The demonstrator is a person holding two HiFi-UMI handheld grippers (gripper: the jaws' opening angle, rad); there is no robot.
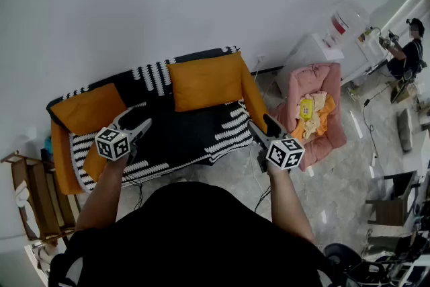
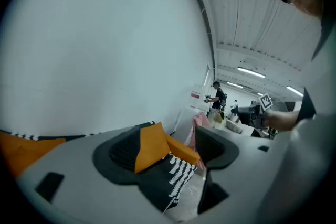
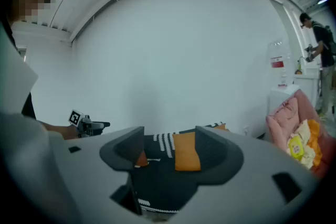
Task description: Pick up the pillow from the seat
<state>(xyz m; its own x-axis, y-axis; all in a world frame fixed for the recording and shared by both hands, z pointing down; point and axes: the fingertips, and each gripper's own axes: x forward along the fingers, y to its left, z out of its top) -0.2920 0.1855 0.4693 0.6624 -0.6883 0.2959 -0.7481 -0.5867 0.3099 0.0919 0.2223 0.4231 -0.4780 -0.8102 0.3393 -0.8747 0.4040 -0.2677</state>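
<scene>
The left tool point(image 1: 134, 119) and the right tool point(image 1: 263, 124) are both released, with their jaws apart and nothing between them. Both are held in the air in front of the sofa point(image 1: 181, 128), pointing slightly down at it. The orange pillow point(image 1: 205, 82) leans upright against the sofa's back. It is ahead of both tools and between them, nearer the right one, and touches neither. A second orange cushion point(image 1: 87, 107) lies at the sofa's end, just beyond the left tool. A pink chair point(image 1: 332, 87) stands out past the right tool.
</scene>
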